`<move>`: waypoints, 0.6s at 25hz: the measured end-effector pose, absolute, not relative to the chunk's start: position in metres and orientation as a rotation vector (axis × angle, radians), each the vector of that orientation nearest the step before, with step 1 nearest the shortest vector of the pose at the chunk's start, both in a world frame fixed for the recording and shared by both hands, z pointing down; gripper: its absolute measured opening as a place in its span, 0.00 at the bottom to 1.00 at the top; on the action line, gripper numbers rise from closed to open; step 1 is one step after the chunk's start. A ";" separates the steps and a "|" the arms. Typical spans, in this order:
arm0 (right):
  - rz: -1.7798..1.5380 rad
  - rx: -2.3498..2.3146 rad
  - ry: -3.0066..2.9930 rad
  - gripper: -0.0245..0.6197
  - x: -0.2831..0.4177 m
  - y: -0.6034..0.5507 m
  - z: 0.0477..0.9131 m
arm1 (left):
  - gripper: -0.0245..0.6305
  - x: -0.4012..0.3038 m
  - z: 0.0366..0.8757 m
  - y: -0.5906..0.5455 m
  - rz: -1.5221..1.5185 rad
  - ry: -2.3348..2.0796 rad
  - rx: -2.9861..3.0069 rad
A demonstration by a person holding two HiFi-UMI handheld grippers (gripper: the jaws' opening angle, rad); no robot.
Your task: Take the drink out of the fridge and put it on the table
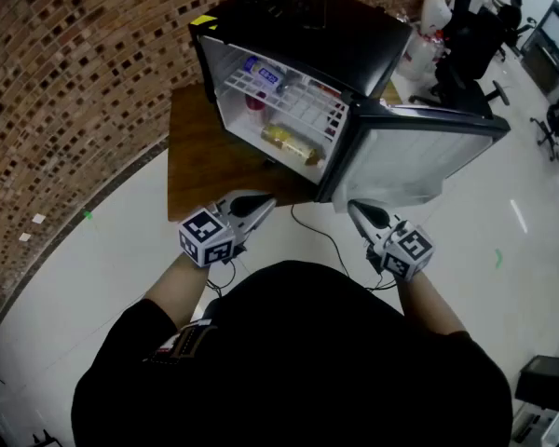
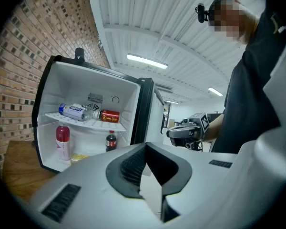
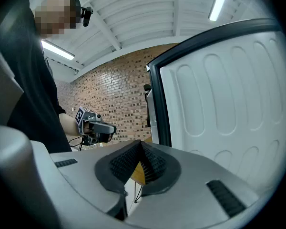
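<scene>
Left gripper (image 1: 265,203): jaws closed tip to tip, empty, short of the open mini fridge (image 1: 307,26). Right gripper (image 1: 354,209): likewise closed on nothing, just beside the inner face of the swung-out door (image 1: 419,161). Ahead of the left gripper, inside the fridge: cola bottle (image 2: 111,141) upright on the floor, pink bottle (image 2: 63,142) to its left. On the shelf (image 2: 86,120) above them: red can (image 2: 109,116) and water bottle (image 2: 74,111), both lying flat. Wooden table (image 1: 200,156) under the fridge, ahead and left of the left gripper.
</scene>
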State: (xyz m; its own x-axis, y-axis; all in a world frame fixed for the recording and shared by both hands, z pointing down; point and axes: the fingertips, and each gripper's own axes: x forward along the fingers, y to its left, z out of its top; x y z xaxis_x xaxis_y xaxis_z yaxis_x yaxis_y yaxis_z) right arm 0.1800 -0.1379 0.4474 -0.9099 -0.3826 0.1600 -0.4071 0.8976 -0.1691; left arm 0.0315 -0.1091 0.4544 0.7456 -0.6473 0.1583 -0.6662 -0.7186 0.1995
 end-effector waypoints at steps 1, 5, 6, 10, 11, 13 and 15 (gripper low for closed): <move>0.308 0.614 -2.943 0.06 0.176 -0.137 0.447 | 0.04 0.028 0.453 -0.111 0.110 -1.039 2.710; 0.314 0.613 -2.952 0.06 0.162 -0.136 0.443 | 0.04 0.009 0.450 -0.122 0.145 -1.073 2.738; 0.298 0.612 -2.956 0.06 0.158 -0.137 0.442 | 0.04 0.002 0.450 -0.126 0.168 -1.088 2.747; 0.237 0.601 -2.956 0.06 0.137 -0.139 0.438 | 0.04 -0.031 0.444 -0.147 0.280 -1.152 2.801; 0.228 0.597 -2.950 0.06 0.132 -0.139 0.438 | 0.04 -0.038 0.441 -0.153 0.310 -1.164 2.822; 0.208 0.592 -2.942 0.06 0.119 -0.139 0.437 | 0.04 -0.051 0.438 -0.168 0.385 -1.179 2.870; 0.194 0.594 -2.933 0.06 0.106 -0.138 0.435 | 0.04 -0.064 0.434 -0.185 0.474 -1.190 2.918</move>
